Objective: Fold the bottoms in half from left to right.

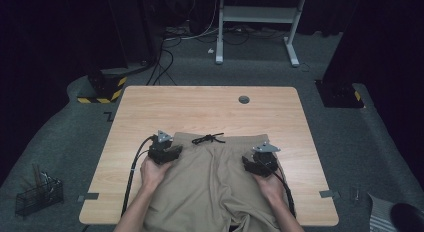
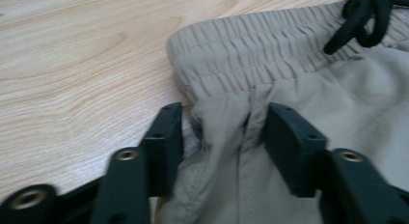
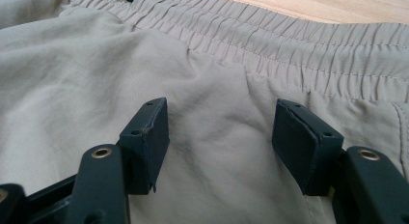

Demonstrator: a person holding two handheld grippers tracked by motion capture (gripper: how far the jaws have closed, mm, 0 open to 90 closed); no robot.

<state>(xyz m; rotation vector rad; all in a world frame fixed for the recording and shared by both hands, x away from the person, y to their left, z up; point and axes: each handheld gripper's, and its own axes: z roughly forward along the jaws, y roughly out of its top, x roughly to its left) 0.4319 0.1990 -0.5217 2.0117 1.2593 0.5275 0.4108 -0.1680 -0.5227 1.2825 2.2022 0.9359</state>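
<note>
Khaki shorts [image 1: 215,182]: thin woven cloth, gathered elastic waistband, black drawstring [image 1: 208,138]; lying flat on the wood-grain table [image 1: 150,107]. Left gripper [image 2: 223,125]: pinching a bunched fold at the shorts' left waist corner. Right gripper [image 3: 222,132]: jaws apart over smooth cloth below the waistband.

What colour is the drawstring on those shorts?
Black, tied at the waistband of the beige shorts; the drawstring shows best in the left gripper view.

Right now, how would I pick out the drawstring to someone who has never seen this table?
Start at the wooden table and find the beige shorts spread at its near edge. At the middle of their elastic waistband lies the drawstring, a knotted black cord, the one dark thing on pale cloth.
</note>
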